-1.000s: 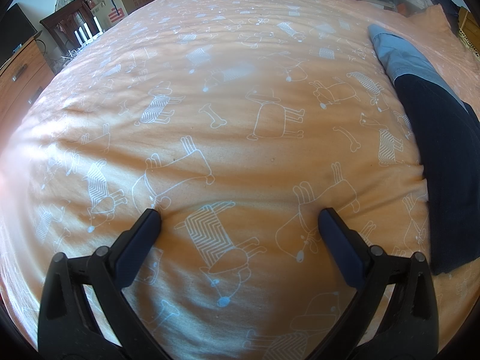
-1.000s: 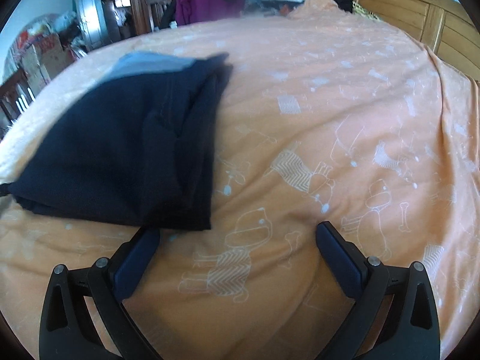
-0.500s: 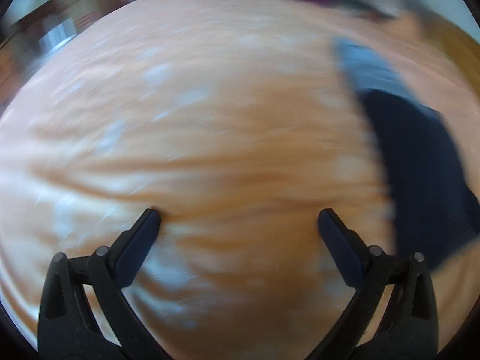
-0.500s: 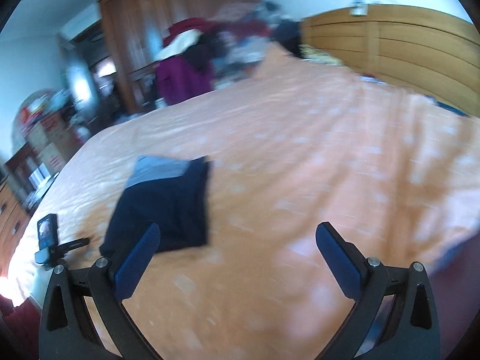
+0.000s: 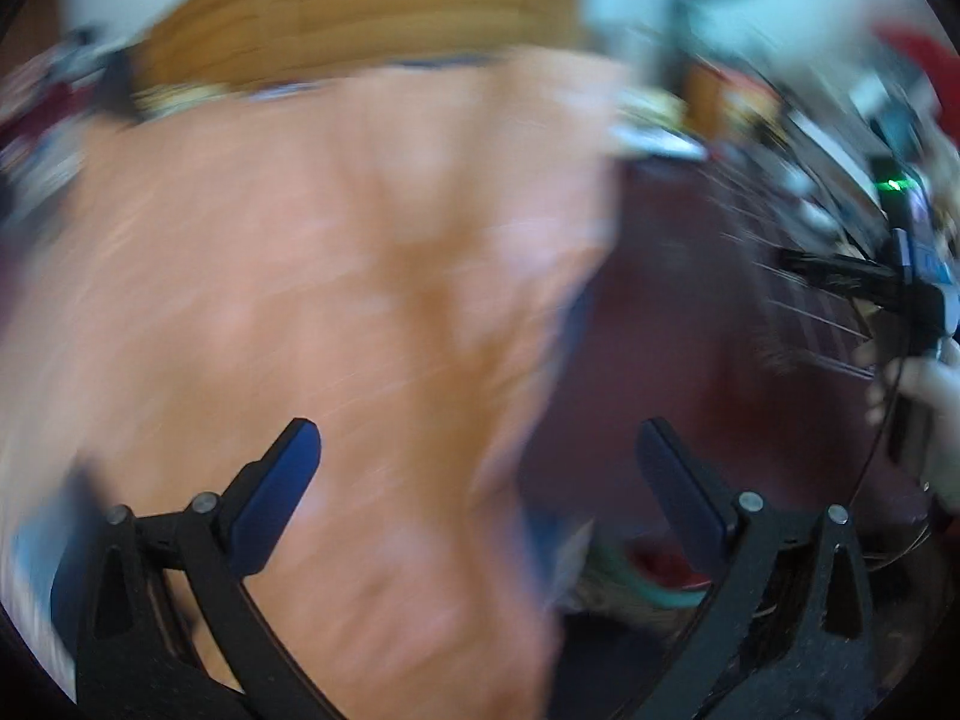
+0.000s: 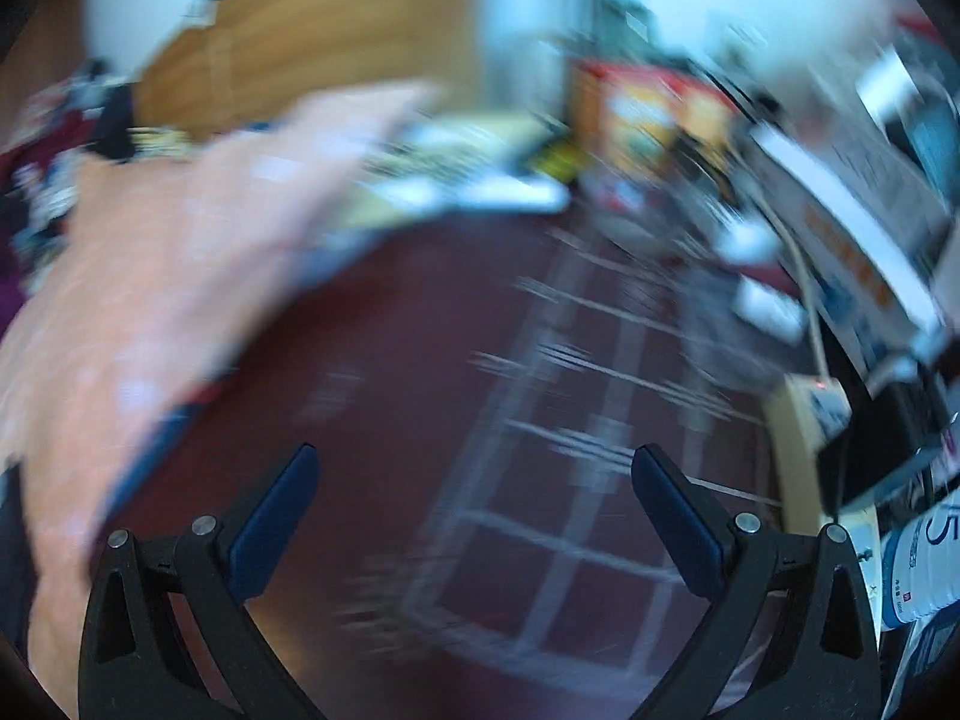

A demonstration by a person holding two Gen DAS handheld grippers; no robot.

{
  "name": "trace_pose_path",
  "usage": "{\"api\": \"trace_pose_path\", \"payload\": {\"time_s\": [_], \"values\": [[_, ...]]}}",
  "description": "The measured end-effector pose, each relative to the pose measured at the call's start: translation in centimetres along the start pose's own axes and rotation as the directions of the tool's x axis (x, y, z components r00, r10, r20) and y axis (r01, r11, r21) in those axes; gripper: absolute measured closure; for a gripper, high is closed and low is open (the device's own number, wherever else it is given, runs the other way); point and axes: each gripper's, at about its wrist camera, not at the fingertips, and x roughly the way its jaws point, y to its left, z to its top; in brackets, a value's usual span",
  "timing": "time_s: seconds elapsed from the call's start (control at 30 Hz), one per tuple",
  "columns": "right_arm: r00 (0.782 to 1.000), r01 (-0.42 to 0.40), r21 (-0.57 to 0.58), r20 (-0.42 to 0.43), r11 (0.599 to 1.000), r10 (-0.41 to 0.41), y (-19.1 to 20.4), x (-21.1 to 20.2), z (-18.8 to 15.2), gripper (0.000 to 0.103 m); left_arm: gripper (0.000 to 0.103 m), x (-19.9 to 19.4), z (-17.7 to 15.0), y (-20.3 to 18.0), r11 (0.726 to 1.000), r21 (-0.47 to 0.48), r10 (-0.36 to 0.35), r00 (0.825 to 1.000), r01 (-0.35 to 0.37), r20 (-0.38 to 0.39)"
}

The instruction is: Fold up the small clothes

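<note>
Bedroom, both views badly motion-blurred. No garment shows in either view; where the small clothes lie cannot be told from here. Nothing is held.

Left gripper (image 5: 478, 450): jaws wide apart, empty, pointing over the edge of the orange bedspread (image 5: 288, 276) where it meets the dark red floor (image 5: 690, 312). Right gripper (image 6: 474, 474): jaws likewise wide apart, empty, aimed mostly at the tiled floor (image 6: 480, 360), bedspread (image 6: 150, 276) off to its left. Wooden headboard (image 5: 360, 6) behind the bed.

Judgement: hands are between pieces, swinging toward wherever the next garment is. To do this well, slow the swing until the view settles, find a garment, keep the jaws spread on approach, and pinch two corners of one edge rather than a bunched middle, so it lays out flat on the spread.

Containers: cardboard boxes (image 6: 648, 114) stand in the clutter beyond the bed's foot in the right view; contents not legible. A blurred teal-rimmed object (image 5: 648, 588) low on the floor in the left view may be a basin or basket; too smeared to say what it holds.
</note>
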Motion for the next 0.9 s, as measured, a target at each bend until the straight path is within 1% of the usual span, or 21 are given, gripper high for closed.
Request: {"api": "trace_pose_path", "payload": {"time_s": [0.03, 0.07, 0.13, 0.17, 0.2, 0.23, 0.33, 0.37, 0.4, 0.43, 0.5, 0.53, 0.57, 0.67, 0.9], "values": [[0.999, 0.043, 0.034, -0.034, 0.998, -0.041, -1.4, 1.3, 0.1, 0.0, 0.0, 3.8, 2.4, -2.2, 1.0, 0.023, 0.009, 1.0, -0.008, -0.021], [0.996, 0.069, 0.062, -0.056, 0.996, -0.065, -2.4, 2.0, 0.1, 0.0, 0.0, 5.8, 3.5, -3.8, 1.0, 0.027, -0.004, 0.999, 0.005, -0.038], [0.992, 0.097, 0.107, -0.09, 0.99, -0.087, -4.0, 3.5, -0.2, 0.0, 0.0, 9.6, 4.9, -5.6, 0.999, 0.031, -0.024, 0.997, 0.026, -0.075], [0.99, 0.106, 0.125, -0.105, 0.986, -0.094, -4.7, 4.1, -0.2, 0.0, 0.0, 10.7, 5.3, -6.5, 0.999, 0.046, -0.022, 0.997, 0.026, -0.08], [0.989, 0.116, 0.123, -0.109, 0.986, -0.103, -4.7, 4.3, -0.3, 0.0, 0.0, 10.9, 6.2, -8.6, 0.998, 0.064, -0.019, 0.996, 0.025, -0.082], [0.989, 0.124, 0.115, -0.096, 0.986, -0.113, -4.6, 4.4, -0.2, 0.0, 0.0, 11.5, 6.6, -9.6, 0.997, 0.078, -0.014, 0.996, 0.021, -0.087], [0.988, 0.131, 0.126, -0.1, 0.983, -0.118, -4.5, 4.8, 0.5, 0.0, 0.0, 13.7, 8.1, -11.5, 0.994, 0.099, -0.028, 0.995, 0.037, -0.098], [0.987, 0.139, 0.129, -0.096, 0.982, -0.127, -4.4, 4.8, 0.7, 0.0, 0.0, 14.8, 8.8, -12.2, 0.993, 0.109, -0.026, 0.994, 0.038, -0.105], [0.987, 0.142, 0.125, -0.091, 0.982, -0.132, -4.1, 4.9, 0.8, 0.0, 0.0, 15.6, 9.3, -13.0, 0.991, 0.131, -0.009, 0.995, 0.022, -0.098], [0.987, 0.142, 0.129, -0.088, 0.981, -0.132, -4.1, 5.3, 1.1, 0.0, 0.0, 16.7, 10.3, -14.0, 0.99, 0.141, -0.008, 0.996, 0.021, -0.091], [0.987, 0.151, 0.153, -0.086, 0.977, -0.139, -4.6, 6.1, 1.7, 0.0, 0.0, 17.1, 10.8, -14.3, 0.991, 0.133, -0.004, 0.998, 0.013, -0.065], [0.985, 0.163, 0.166, -0.084, 0.973, -0.15, -4.7, 6.7, 2.2, 0.0, 0.0, 17.2, 10.9, -14.3, 0.993, 0.117, 0.001, 0.999, 0.003, -0.038], [0.983, 0.173, 0.178, -0.085, 0.969, -0.161, -5.1, 7.6, 2.8, 0.0, 0.0, 17.6, 11.1, -14.5, 0.994, 0.104, 0.017, 0.999, -0.015, -0.027], [0.987, 0.153, 0.172, -0.073, 0.973, -0.142, -5.4, 8.2, 3.3, 0.0, 0.0, 18.5, 11.5, -15.0, 0.995, 0.097, 0.027, 0.999, -0.024, -0.027], [0.987, 0.153, 0.172, -0.073, 0.973, -0.142, -5.2, 8.2, 3.3, 0.0, 0.0, 18.9, 11.1, -14.8, 0.995, 0.095, 0.029, 0.999, -0.027, -0.027]]}}
